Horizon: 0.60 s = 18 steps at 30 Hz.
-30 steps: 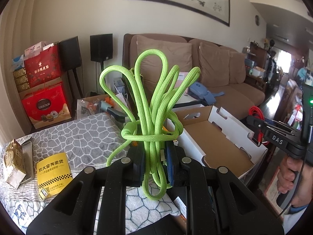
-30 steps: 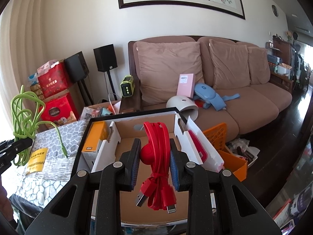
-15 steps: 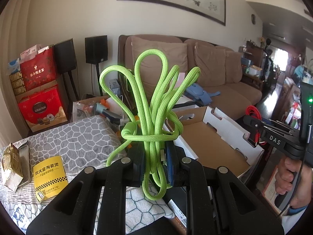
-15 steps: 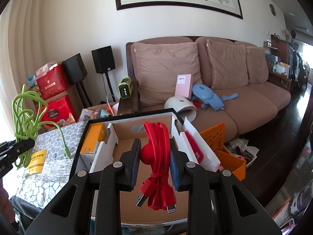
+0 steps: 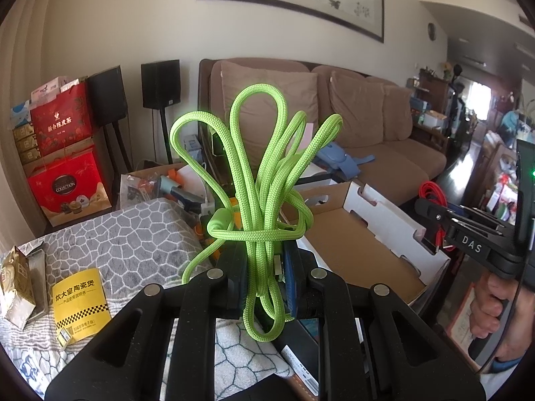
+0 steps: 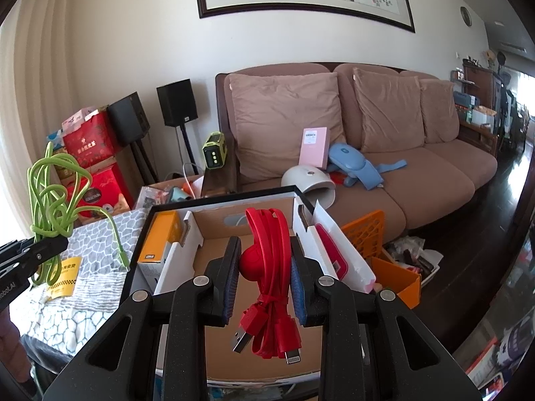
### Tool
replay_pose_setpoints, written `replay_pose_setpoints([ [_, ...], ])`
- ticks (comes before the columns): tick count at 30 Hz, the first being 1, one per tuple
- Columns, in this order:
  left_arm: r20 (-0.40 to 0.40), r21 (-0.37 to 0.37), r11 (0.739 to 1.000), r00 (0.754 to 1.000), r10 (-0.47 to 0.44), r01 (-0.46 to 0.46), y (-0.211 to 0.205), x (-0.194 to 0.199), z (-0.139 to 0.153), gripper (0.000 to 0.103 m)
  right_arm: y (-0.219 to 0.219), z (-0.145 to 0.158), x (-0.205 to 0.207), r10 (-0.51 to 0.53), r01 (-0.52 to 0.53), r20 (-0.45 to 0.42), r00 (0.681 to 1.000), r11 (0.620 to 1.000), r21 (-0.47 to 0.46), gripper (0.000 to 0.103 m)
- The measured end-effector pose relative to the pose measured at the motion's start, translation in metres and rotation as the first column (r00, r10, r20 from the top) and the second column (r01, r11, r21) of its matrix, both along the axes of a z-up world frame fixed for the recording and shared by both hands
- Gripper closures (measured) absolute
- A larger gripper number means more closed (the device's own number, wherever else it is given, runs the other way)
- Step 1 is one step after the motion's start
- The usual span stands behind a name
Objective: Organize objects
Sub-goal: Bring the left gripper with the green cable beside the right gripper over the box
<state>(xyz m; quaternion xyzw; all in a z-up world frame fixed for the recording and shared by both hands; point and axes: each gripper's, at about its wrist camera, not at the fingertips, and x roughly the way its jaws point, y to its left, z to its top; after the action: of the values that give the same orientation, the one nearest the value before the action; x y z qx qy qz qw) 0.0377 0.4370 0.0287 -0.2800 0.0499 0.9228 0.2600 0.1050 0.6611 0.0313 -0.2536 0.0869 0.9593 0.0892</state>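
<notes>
Both cables are off the desk, neither stowed yet. By my reading, pickup is done and placement is left.

Left hand-held gripper (image 5: 265, 287): jaws pinched on the bundled lime-green braided cable (image 5: 264, 180), gripped low on the bundle, below its wrap. It is held in the air over the near edge of the grey cobble-pattern cloth on the desk (image 5: 133, 237), left of the box.

Right hand-held gripper (image 6: 265, 279): jaws pinched on the coiled red flat charging cable (image 6: 269, 244), tied at the lower end, held above the brown floor of the open white-walled cardboard box (image 6: 217, 250). Box floor looks mostly bare; an orange-and-white small carton (image 6: 160, 237) stands in the left side slot and a red-and-white packet (image 6: 334, 254) in the right slot.

Orientation: the green bundle's long axis is upright, loops fanned at the top, folded ends hanging below the jaws, one loose tail trailing down-left. The red coil's long axis is also roughly upright, loop end up and away, USB and Lightning plugs dangling toward the camera.

Remaining, as judged: lower each cable into the box and let go. The yellow printed leaflet (image 5: 80, 304) and a gold foil packet (image 5: 15, 287) lie on the cloth, possibly also to sort.
</notes>
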Motion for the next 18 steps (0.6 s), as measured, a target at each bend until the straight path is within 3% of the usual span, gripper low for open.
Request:
replay_pose_setpoints([
  [18, 0.007, 0.012, 1.000, 1.000, -0.019, 0.019, 0.013, -0.005, 0.003, 0.087, 0.002, -0.002, -0.002, -0.011, 0.011, 0.006, 1.000, 1.000, 0.003, 0.076],
])
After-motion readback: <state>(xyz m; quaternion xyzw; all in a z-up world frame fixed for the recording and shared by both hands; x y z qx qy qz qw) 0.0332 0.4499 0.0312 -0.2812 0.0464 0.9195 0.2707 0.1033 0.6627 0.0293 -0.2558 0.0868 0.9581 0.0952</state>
